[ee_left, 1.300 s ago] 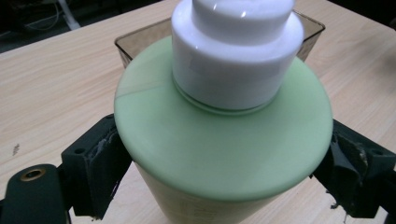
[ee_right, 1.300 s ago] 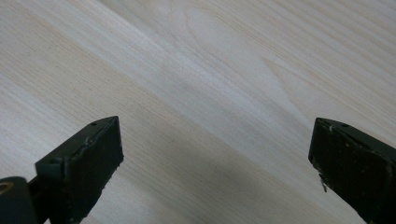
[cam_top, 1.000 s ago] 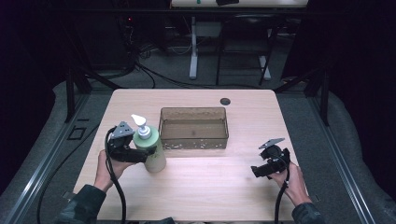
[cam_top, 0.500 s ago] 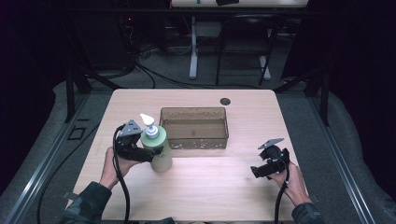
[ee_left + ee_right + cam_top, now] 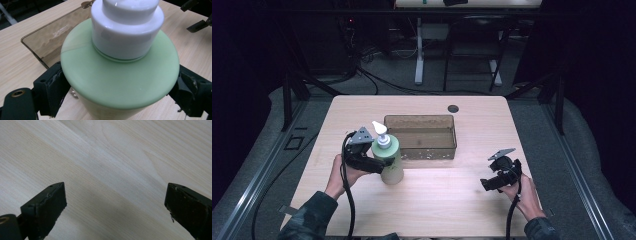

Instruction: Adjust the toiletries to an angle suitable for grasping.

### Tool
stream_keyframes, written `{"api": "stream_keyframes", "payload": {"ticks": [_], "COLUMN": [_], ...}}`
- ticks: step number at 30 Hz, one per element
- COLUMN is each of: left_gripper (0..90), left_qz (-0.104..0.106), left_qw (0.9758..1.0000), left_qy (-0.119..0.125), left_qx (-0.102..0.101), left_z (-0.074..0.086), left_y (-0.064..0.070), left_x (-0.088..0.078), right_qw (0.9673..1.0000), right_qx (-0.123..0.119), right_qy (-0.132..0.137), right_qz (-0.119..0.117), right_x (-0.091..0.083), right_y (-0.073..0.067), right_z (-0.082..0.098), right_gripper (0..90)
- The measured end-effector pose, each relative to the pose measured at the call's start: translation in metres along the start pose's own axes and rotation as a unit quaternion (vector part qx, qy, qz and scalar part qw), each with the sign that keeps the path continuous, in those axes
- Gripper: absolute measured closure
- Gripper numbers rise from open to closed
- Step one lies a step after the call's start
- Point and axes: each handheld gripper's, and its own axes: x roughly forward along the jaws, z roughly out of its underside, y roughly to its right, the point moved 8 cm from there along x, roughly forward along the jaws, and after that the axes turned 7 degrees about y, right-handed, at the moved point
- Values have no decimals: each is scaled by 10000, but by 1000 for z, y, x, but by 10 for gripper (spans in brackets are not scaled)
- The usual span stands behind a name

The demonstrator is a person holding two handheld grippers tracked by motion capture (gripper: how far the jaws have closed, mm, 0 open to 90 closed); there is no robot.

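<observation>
Between the left gripper's (image 5: 384, 162) black jaws sits a pale green plastic pump bottle with a white dispenser top (image 5: 120, 72), clamped at both sides. Just beyond it stands a brown translucent rectangular bin (image 5: 421, 137). Keeping the bottle upright while lifting over the rim seems wise. Farther off, the right gripper (image 5: 484, 184) hangs spread, holding nothing.
</observation>
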Motion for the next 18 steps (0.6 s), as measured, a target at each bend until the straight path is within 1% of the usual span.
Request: {"api": "stream_keyframes", "payload": {"ticks": [5, 8, 10, 13, 16, 18], "left_gripper": [120, 120, 120, 118, 117, 110], "left_qz": [-33, -172, -193, -104, 119, 219], "left_qw": [10000, 9998, 9998, 9999, 9999, 9997], "left_qy": [-8, -67, -68, -49, 34, 129], "left_qx": [-7, 50, 33, 47, 30, 55], "left_z": [-2, -2, -2, -2, -2, -4], "left_y": [2, 4, 5, 3, 1, 0], "left_x": [3, 5, 5, 4, 0, -3], "right_qw": [10000, 10000, 10000, 10000, 10000, 10000], "right_qx": [-20, -2, -14, -28, -28, -33], "right_qy": [1, -3, -4, -2, 4, 10], "right_qz": [8, 12, 23, 21, 21, 24], "right_x": [0, 0, 0, 0, -1, -1], "right_y": [0, 0, 0, 0, 1, 2], "right_z": [0, 0, 0, 0, 0, 0], "right_gripper": [34, 35, 35, 35, 35, 35]}}
